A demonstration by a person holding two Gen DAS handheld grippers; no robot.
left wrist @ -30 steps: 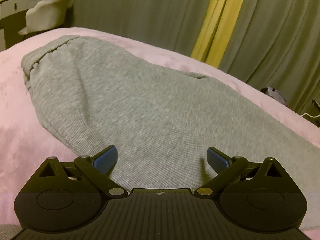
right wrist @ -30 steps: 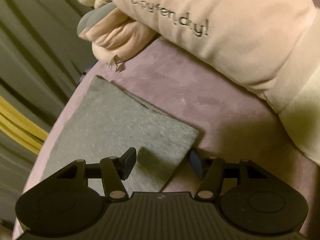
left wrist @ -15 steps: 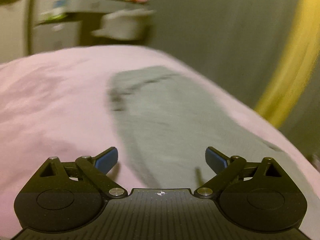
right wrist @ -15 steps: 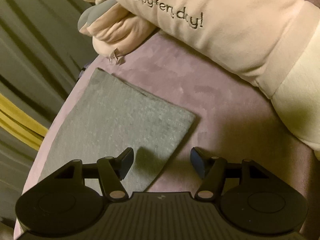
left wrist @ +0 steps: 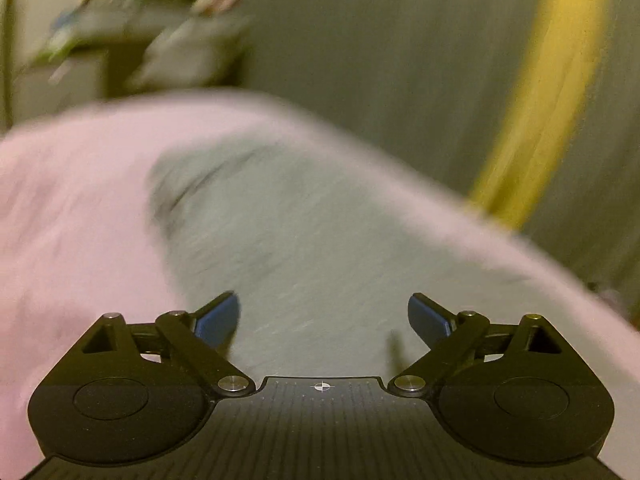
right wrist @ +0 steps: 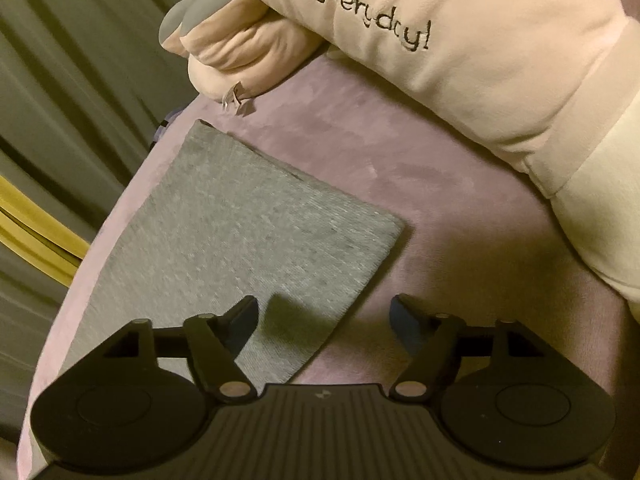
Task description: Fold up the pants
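Grey pants (right wrist: pixel 224 240) lying flat on the pink bed (right wrist: pixel 440 184), already doubled leg-on-leg by the look of it, hem end square under the right wrist cam, rest running off toward the waistband (left wrist: pixel 200 184) in the left wrist view. Right gripper (right wrist: pixel 324 320) hovering low over the near hem corner, jaws just been opening, now spread wide w/ nothing pinched: one finger over grey fabric, the other over bare bedspread, cloth edge running between. Left gripper (left wrist: pixel 324 316) out over the mid-leg stretch, jaws easing in a touch but wide apart too, empty, fabric below not gripped; view badly smeared, so contact w/ the cloth hard to call. Step in hand, prob: taking hold of the hem end for the next fold up toward the waist. To do it well: dropping the right jaws straight onto that corner, biting both layers together, not just the top one, else the legs slide apart on the lift. Matching grab wanted on the far hem corner, so left needs to settle first, no snatching while swinging. Lifting low and level, carrying hem over to the waistband, edges lined up before letting go. Plush pillow (right wrist: pixel 460 60) w/ stitched lettering close beside the hem, worth keeping clear of on the swing. Curtain (right wrist: pixel 60 80) behind, no bother.
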